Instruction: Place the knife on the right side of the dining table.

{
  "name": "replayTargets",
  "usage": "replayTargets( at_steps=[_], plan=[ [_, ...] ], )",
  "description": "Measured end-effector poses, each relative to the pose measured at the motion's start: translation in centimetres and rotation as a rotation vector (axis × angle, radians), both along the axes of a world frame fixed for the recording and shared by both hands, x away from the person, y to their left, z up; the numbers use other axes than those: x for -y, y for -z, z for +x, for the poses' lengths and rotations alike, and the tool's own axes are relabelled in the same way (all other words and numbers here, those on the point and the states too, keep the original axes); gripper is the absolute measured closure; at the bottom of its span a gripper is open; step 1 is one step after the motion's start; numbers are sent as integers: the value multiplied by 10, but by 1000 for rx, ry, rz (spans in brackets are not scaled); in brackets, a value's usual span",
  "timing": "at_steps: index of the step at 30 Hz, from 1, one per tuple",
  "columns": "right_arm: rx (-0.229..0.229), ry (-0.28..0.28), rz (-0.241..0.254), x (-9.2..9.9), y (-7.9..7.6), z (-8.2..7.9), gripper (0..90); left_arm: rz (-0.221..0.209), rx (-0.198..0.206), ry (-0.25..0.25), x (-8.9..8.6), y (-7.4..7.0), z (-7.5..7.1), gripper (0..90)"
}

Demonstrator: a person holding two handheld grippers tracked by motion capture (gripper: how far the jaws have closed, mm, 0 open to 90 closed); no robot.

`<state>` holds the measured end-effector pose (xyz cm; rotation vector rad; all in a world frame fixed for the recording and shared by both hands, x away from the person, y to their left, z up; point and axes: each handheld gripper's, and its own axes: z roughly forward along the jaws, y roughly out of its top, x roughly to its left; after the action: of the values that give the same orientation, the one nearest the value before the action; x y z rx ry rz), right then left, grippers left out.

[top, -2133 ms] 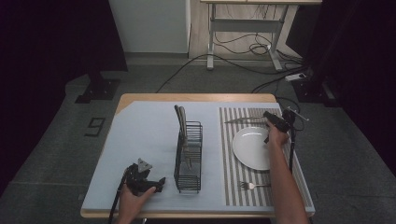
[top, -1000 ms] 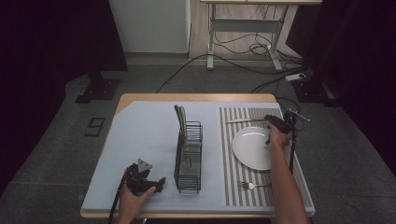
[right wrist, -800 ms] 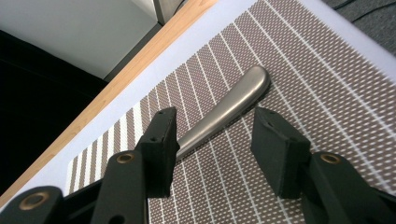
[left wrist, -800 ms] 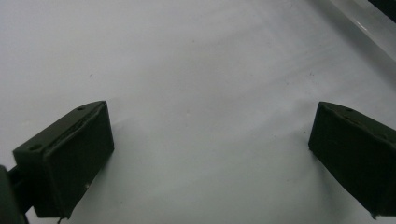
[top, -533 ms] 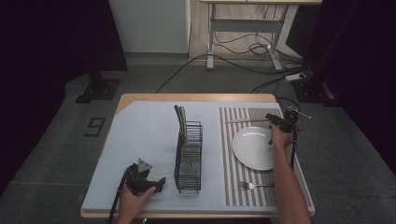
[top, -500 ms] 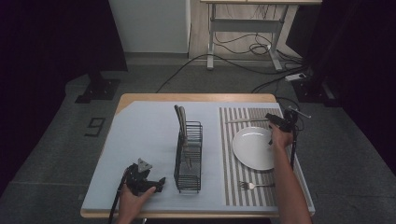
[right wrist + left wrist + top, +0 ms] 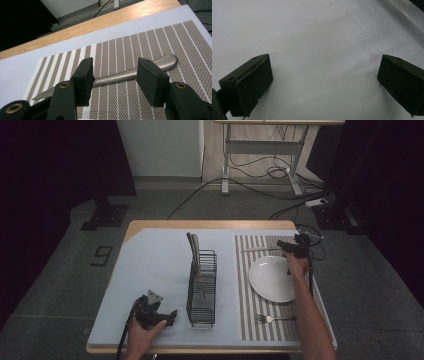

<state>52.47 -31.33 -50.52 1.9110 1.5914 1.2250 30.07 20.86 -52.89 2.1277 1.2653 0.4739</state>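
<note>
A silver knife lies flat on the brown striped placemat, behind the white plate. My right gripper hovers just above the knife. Its jaws have just been opening and stand apart, with nothing pressed between them; the knife rests on the mat below the gap. From above, the right gripper is at the knife's right end. My left gripper rests open on the pale blue table cover near the front edge, left of the black wire rack. Bare cover shows between the left gripper's jaws.
A fork lies on the placemat in front of the plate. Two flat utensils stand upright in the wire rack's far end. The wooden table edge runs behind the mat. Cables and a desk frame lie on the floor beyond.
The right gripper has let go of the knife, its jaws have parted, and it has lifted slightly. The knife stays on the mat. The left hand has not moved.
</note>
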Motion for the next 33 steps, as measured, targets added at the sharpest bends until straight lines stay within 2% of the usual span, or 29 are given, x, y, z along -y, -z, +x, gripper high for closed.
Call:
replayTargets(
  at_steps=[2, 4, 5, 7, 10, 12, 14, 17, 19, 24, 33],
  plan=[
    [-24, -16, -15, -2, 0, 5, 458, 0, 0, 0, 0, 0, 0, 0],
    [-28, -29, -28, -4, -2, 9, 455, 0, 0, 0, 0, 0, 0, 0],
    [-16, -35, -39, -7, -4, 11, 455, 0, 1, 0, 0, 0, 0, 0],
    [-39, -54, -66, -11, -6, 18, 450, 0, 0, 0, 0, 0, 0, 0],
    [-36, -57, -79, -15, -8, 23, 450, -1, 0, 0, 0, 0, 0, 0],
    [-70, -75, -88, -19, -7, 29, 448, -1, 1, -1, 0, 0, 0, 0],
    [-74, -80, -98, -22, -5, 35, 448, -1, 1, -1, 0, 0, 0, 0],
    [-137, -93, -112, -27, 4, 43, 447, -1, 1, -1, 0, 0, 0, 0],
    [-156, -97, -117, -29, 9, 46, 448, -1, 0, -1, 0, 0, 0, 0],
    [-164, -104, -146, -35, 12, 49, 452, -1, 0, -1, 0, 0, 0, 0],
    [-178, -96, -139, -32, 11, 47, 461, -1, 1, -1, 0, 0, 0, 0]
  ],
)
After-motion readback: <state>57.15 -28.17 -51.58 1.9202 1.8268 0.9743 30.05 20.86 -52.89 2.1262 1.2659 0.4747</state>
